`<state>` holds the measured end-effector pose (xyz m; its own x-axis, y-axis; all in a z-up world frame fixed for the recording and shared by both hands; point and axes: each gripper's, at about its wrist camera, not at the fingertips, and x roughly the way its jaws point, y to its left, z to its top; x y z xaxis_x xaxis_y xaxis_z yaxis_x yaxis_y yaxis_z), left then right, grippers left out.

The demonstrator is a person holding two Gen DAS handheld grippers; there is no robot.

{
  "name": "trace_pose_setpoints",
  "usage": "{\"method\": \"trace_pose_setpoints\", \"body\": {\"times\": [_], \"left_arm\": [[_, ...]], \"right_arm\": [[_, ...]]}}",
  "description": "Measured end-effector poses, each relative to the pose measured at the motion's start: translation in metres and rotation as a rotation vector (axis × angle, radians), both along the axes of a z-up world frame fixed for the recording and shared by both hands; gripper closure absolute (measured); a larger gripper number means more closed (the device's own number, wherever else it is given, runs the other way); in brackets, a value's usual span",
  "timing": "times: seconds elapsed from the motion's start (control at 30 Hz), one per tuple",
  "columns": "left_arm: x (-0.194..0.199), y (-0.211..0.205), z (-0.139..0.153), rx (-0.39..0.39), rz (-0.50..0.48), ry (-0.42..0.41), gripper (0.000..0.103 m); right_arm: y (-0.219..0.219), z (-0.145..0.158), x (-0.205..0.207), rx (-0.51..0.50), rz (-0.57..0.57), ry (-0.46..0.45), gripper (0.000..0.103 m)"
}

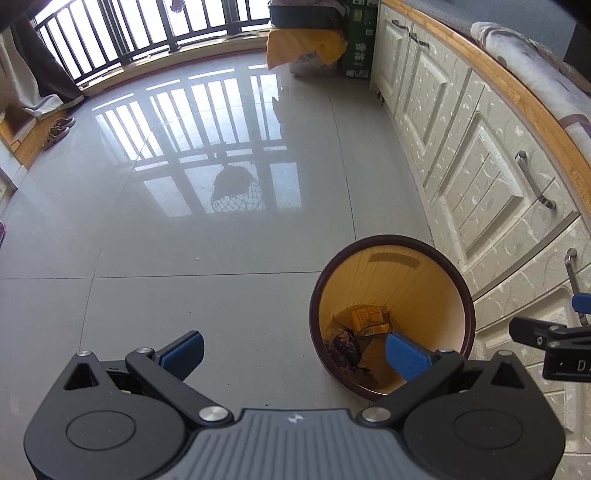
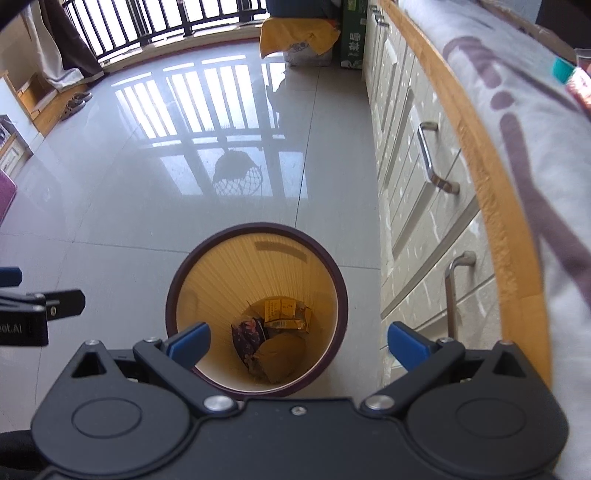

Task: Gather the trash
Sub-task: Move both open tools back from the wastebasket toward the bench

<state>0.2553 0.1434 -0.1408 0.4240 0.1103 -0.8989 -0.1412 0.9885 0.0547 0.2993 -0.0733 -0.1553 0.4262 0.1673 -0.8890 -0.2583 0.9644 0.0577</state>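
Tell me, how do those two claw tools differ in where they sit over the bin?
The right gripper hangs almost straight over the trash bin, its view looking down onto the wrappers. The left gripper sits off to the side, mostly over bare floor, only one blue finger overlapping the bin. Both are wide open, empty and look alike.

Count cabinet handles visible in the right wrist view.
4: lower handle beside the bin, middle handle, two small far handles near the green box. More may be hidden.
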Motion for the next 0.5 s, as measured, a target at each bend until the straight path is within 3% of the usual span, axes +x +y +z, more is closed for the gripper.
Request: {"method": "trace_pose_setpoints", "body": {"times": [0.5], "left_arm": [[-0.022,-0.004,0.050,0.025,0.022,-0.170,0.000]], "right_arm": [[0.001,0.064,-0.027,0.014,0.009,-0.184,0.000]]}}
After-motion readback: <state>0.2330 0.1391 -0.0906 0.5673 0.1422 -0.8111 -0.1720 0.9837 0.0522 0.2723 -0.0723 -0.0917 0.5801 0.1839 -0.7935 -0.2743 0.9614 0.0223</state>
